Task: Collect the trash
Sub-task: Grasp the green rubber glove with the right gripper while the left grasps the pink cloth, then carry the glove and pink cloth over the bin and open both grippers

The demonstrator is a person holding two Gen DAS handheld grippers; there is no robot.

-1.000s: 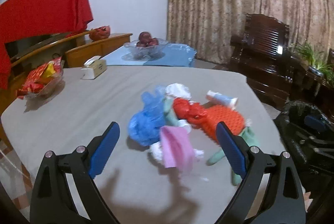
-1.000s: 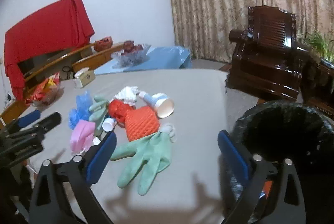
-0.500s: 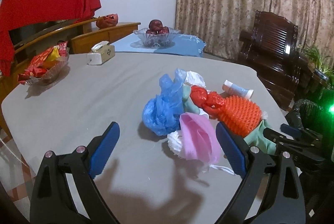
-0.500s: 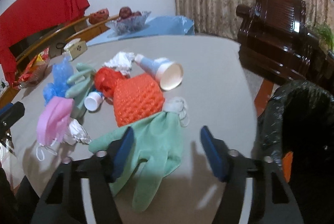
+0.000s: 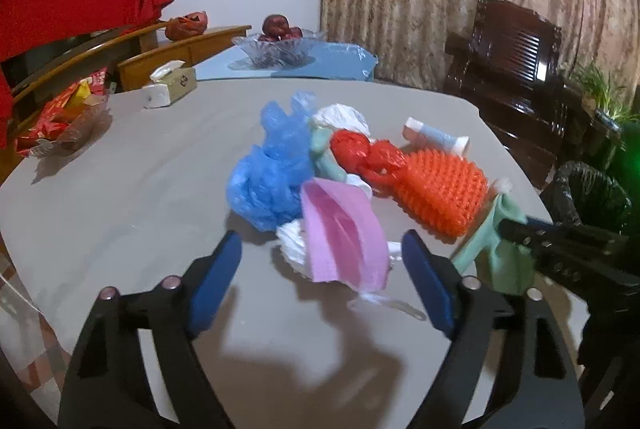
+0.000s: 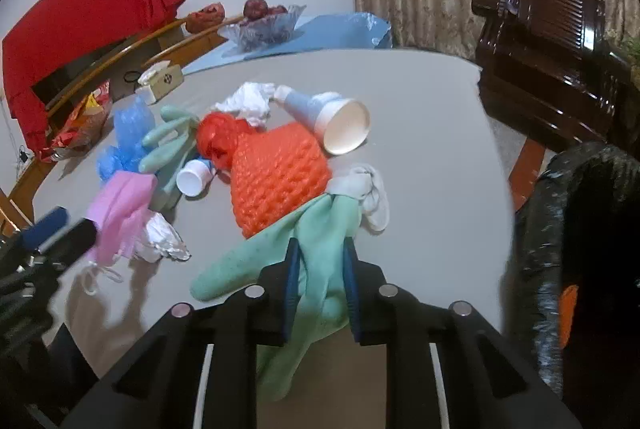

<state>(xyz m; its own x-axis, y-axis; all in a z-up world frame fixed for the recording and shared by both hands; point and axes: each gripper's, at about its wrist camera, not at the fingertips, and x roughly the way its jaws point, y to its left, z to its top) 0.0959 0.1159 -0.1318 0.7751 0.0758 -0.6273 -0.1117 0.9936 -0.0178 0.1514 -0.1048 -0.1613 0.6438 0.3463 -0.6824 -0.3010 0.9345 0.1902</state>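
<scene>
A pile of trash lies on the grey table (image 5: pixel 120 189): a blue plastic bag (image 5: pixel 272 173), a pink face mask (image 5: pixel 340 237), an orange foam net (image 5: pixel 440 189), a paper cup (image 6: pixel 340 121), white tissue (image 6: pixel 248 101) and green rubber gloves. My left gripper (image 5: pixel 320 277) is open, its blue pads either side of the pink mask. My right gripper (image 6: pixel 320 277) is shut on a green glove (image 6: pixel 320 229) at the pile's near edge; the glove also shows in the left wrist view (image 5: pixel 500 249).
A bin lined with a black bag (image 6: pixel 580 229) stands beside the table at the right. A tissue box (image 5: pixel 168 89), a snack bowl (image 5: pixel 64 117) and a glass fruit bowl (image 5: pixel 276 45) stand further back. A dark wooden chair (image 5: pixel 512 69) is behind.
My right gripper moved down onto the green glove and closed on it. My left gripper moved closer to the pink mask and stayed open.
</scene>
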